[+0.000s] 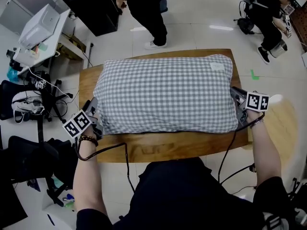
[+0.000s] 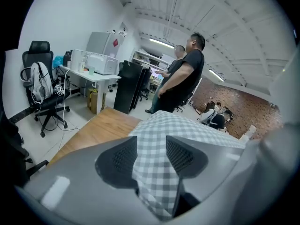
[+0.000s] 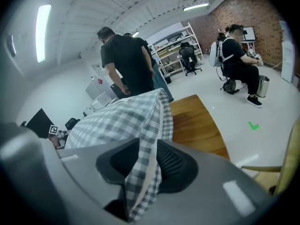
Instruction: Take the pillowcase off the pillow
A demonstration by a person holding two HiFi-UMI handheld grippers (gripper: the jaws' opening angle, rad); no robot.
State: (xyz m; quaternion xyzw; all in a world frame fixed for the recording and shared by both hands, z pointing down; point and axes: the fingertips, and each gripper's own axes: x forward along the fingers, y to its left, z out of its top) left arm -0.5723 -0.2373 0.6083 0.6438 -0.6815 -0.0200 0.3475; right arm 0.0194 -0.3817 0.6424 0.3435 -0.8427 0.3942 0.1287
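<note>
- Straddling the near-left corner of the checked pillowcase (image 1: 168, 92), the left gripper (image 2: 151, 149) has its jaws parted, with the cloth loose between them.
- The right gripper (image 3: 149, 158) is unclenched, its jaws slightly apart around a fold of the case's edge.
- The still-stuffed case stretches ahead of both grippers on the wooden table (image 1: 158, 150).

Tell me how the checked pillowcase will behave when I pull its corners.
Probably floppy: the pillowcase folds and drapes thinly between the right gripper's jaws. Likely light. Filled plump, it may drag whole across the wooden table rather than peel off cleanly.
</note>
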